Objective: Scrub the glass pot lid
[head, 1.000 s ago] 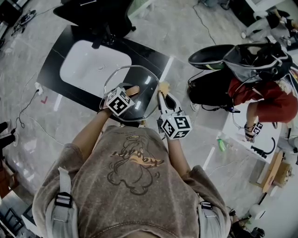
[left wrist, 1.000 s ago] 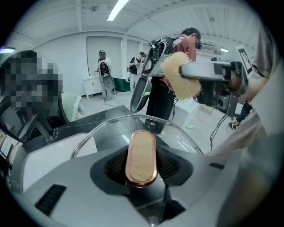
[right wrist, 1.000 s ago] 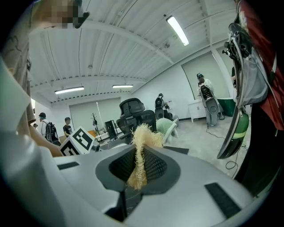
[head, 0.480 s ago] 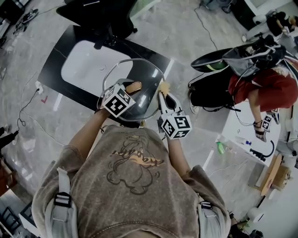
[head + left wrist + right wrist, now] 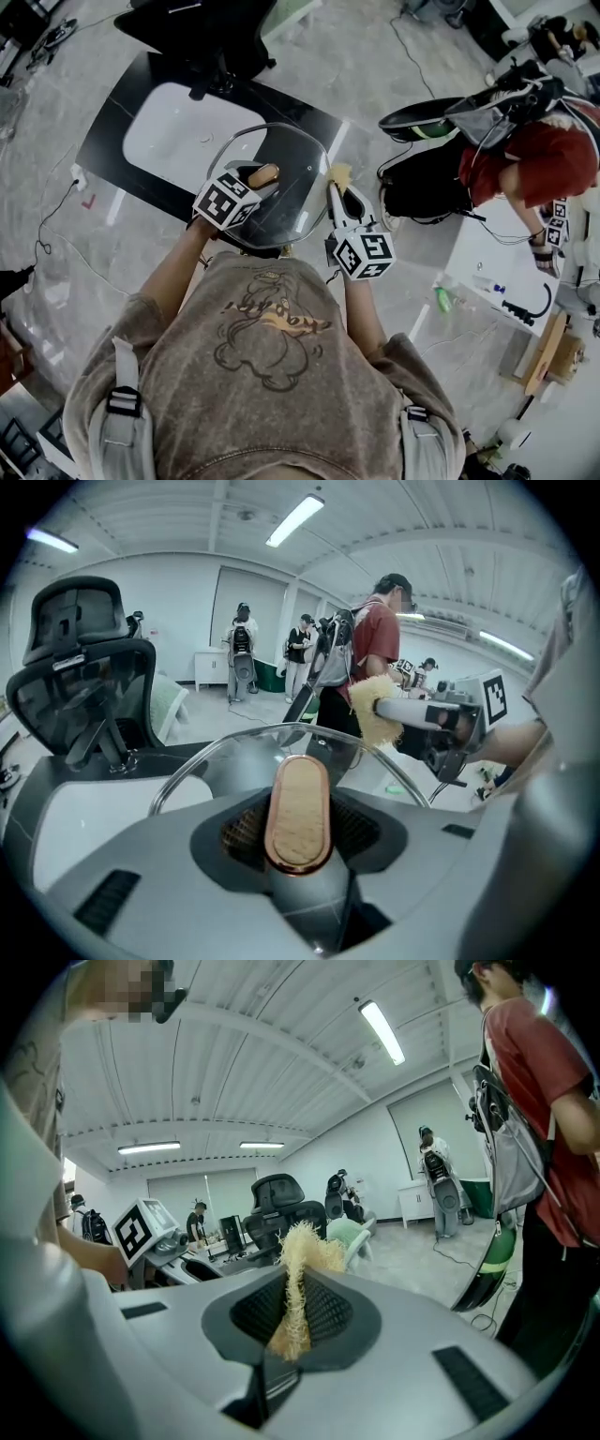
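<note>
The glass pot lid (image 5: 291,202) is held up over the sink's near edge, tilted. My left gripper (image 5: 262,176) is shut on its oval wooden handle (image 5: 298,810), which fills the gap between the jaws in the left gripper view; the steel rim (image 5: 220,757) arcs behind it. My right gripper (image 5: 339,185) is shut on a yellow fibrous scrubber (image 5: 296,1283), a tuft of which sticks out past the jaws. The scrubber (image 5: 338,173) sits at the lid's right rim; I cannot tell whether it touches. In the left gripper view the right gripper (image 5: 380,708) points in from the right.
A white sink basin (image 5: 183,127) set in a black counter (image 5: 112,127) lies below the lid. A black office chair (image 5: 202,28) stands beyond it. A person in a red shirt (image 5: 520,169) bends over a white table (image 5: 502,253) at the right, near a green bottle (image 5: 444,294).
The lid and both grippers have shifted slightly; the lid sits a little higher and the right gripper has edged right. The person in red has moved toward the table.
</note>
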{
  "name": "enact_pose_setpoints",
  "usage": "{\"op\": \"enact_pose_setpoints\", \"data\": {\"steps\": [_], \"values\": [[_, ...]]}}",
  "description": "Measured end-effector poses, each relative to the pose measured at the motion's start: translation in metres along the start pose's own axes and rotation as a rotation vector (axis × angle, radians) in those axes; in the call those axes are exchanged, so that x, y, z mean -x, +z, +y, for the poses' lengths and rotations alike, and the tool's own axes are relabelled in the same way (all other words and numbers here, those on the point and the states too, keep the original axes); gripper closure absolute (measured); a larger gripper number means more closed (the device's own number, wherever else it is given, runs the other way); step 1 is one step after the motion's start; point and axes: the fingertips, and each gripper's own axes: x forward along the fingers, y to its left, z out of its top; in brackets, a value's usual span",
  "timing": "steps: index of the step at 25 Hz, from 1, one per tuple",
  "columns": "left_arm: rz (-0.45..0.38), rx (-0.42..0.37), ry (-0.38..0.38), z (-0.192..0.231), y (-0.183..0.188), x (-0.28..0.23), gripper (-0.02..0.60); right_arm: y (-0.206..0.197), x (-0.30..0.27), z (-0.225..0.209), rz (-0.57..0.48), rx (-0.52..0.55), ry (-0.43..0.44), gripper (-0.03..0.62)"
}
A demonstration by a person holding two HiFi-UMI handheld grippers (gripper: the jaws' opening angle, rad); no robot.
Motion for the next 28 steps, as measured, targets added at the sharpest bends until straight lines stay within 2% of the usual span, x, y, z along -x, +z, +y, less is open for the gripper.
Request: {"op": "enact_pose_setpoints", "data": {"steps": [7,10,13,18,21,24,26,28], "values": [[-0.072,0.162,-0.070,-0.001,-0.001,0.010,0.400,0.016,0.019,-0.031,-0.047,-0.017,-0.076,0.553],[-0.133,0.258,-0.128,-0.001,0.004,0.015,0.400,0.016,0.024,-0.039,-0.047,-0.016,-0.092,0.553],[-0.221,0.383,-0.222,-0.002,0.014,0.021,0.400,0.011,0.022,-0.039,-0.036,-0.023,-0.091,0.553],[-0.375,0.575,-0.426,-0.007,0.036,0.035,0.400,0.007,0.013,-0.029,-0.026,-0.035,-0.064,0.553],[-0.447,0.670,-0.543,-0.009,0.044,0.041,0.400,0.007,0.008,-0.025,-0.023,-0.034,-0.048,0.553],[-0.504,0.806,-0.673,-0.017,0.052,0.048,0.400,0.006,0.006,-0.022,-0.020,-0.033,-0.037,0.553],[-0.532,0.847,-0.727,-0.024,0.059,0.053,0.400,0.006,0.007,-0.021,-0.018,-0.035,-0.034,0.553],[-0.533,0.846,-0.731,-0.026,0.059,0.054,0.400,0.006,0.007,-0.020,-0.019,-0.037,-0.028,0.553]]}}
